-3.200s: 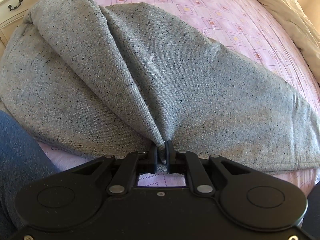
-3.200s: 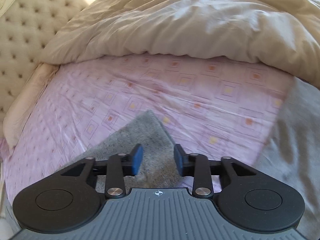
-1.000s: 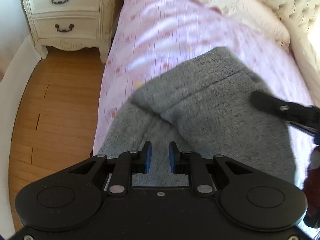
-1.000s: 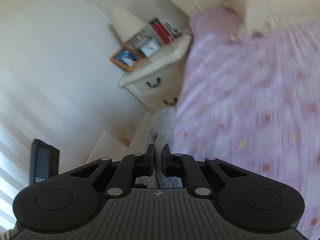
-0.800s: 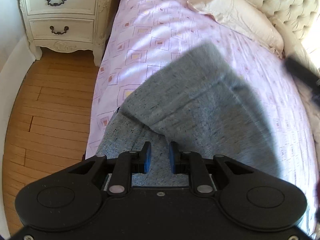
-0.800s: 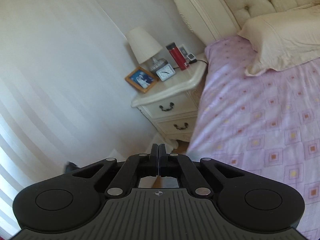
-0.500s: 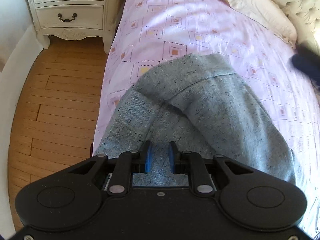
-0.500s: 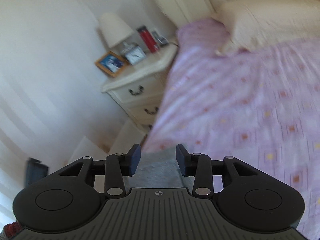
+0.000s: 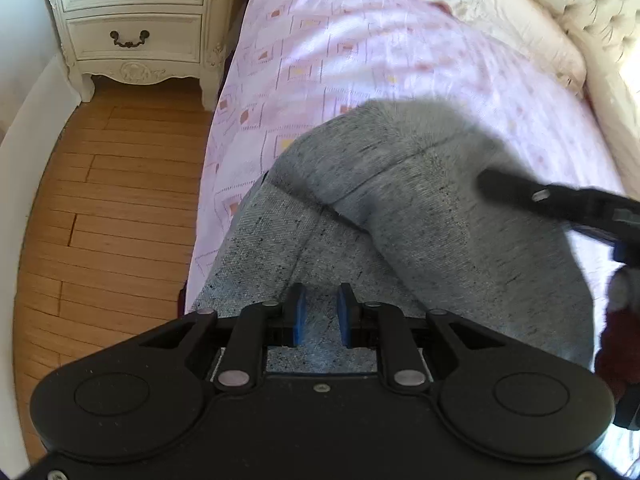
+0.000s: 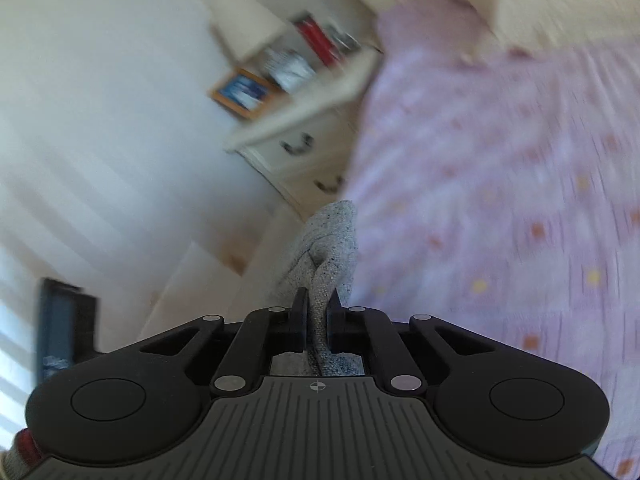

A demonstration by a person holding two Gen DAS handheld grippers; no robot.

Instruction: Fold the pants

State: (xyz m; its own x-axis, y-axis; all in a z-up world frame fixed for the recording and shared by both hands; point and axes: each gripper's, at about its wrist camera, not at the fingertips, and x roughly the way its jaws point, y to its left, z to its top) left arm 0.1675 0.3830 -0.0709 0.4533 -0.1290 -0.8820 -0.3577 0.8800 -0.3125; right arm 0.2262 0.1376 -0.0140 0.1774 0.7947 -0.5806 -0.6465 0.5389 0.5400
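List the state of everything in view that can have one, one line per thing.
left gripper: open, fingers apart over the cloth.
right gripper: shut on the pants.
pants: grey, partly folded, lying on the bed.
bed sheet: spread out, pants on it.
nightstand drawers: both closed.
pillow: lying by the headboard.

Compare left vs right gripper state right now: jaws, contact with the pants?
The left gripper has its jaws apart, blue pads showing, with the gray pants lying between and beneath them, not pinched. The right gripper has its jaws closed on a bunched fold of the pants. Both are black two-finger grippers over the pink bedsheet.
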